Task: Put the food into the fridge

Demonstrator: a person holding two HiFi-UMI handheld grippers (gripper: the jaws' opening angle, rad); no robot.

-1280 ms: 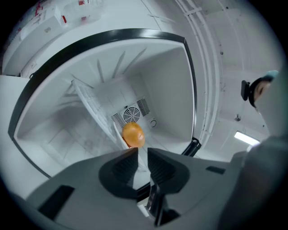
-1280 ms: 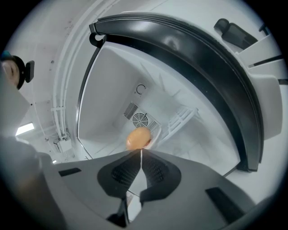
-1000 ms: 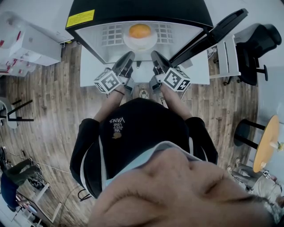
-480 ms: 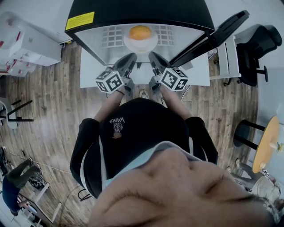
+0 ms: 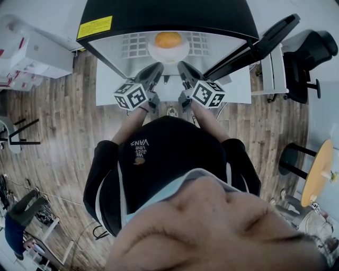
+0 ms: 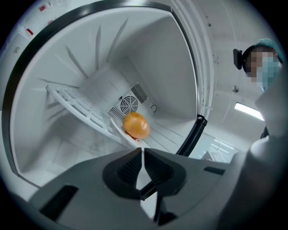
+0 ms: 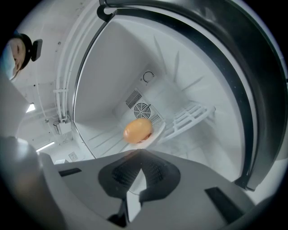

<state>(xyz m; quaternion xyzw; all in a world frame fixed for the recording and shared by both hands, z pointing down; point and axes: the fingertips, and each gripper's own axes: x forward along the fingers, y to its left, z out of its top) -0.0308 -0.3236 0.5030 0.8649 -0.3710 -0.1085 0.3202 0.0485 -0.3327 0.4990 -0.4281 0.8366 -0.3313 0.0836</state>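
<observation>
Nearest, the left gripper (image 5: 155, 69) is hovering at the open mouth of the fridge (image 5: 159, 13), its jaws pressing together and holding nothing. Just beside it on the right, the right gripper (image 5: 183, 68) is doing likewise, its jaws meeting with nothing between them. Farther in, apart from both sets of tips and lying centred between them, the round orange food (image 5: 168, 38) is sitting on a white plate (image 5: 168, 54), which is resting on the wire shelf (image 5: 133, 42). The fridge door (image 5: 265, 39) is standing open at far right.

Black fridge (image 5: 164, 13) stands open, door (image 5: 254, 45) swung right; round orange food (image 5: 168, 39) on white plate (image 5: 168, 56) fills mid-shelf, sides seemingly free.
</observation>
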